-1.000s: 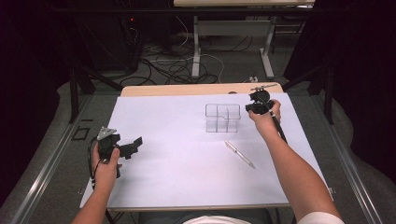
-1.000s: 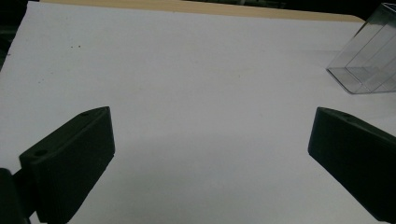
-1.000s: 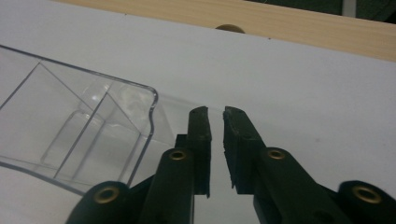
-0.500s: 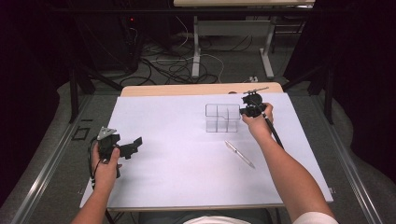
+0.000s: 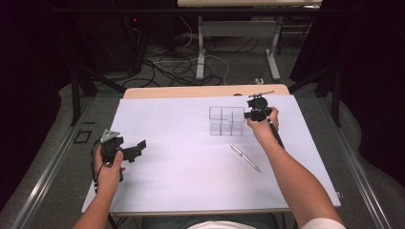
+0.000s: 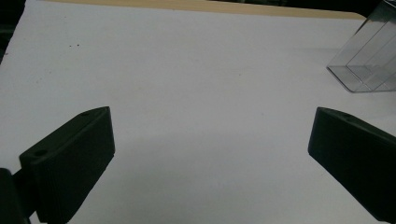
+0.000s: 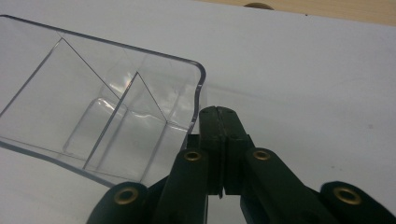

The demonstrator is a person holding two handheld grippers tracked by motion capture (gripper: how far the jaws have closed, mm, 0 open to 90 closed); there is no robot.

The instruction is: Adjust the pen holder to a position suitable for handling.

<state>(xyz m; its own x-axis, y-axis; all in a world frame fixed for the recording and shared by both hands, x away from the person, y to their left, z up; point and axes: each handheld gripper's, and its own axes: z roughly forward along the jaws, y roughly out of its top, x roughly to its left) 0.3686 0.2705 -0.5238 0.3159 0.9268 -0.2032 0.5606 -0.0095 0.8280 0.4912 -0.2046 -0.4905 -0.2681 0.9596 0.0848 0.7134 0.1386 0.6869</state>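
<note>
The right gripper (image 5: 249, 114), jaws pressed together with nothing between them, sits just beside the right wall of the clear plastic divided box (image 5: 225, 121) toward the far side of the white table (image 5: 181, 181), while the left gripper (image 5: 136, 149) rests with jaws wide apart near the front left edge.

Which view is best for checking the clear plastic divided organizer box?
Right gripper view: the clear plastic divided organizer box is close, its dividers and rim distinct, beside the shut right gripper. High view gives the whole box, small. Left gripper view catches just a corner.

Pen (image 5: 244, 158) on white tabletop (image 5: 181, 143)
</note>
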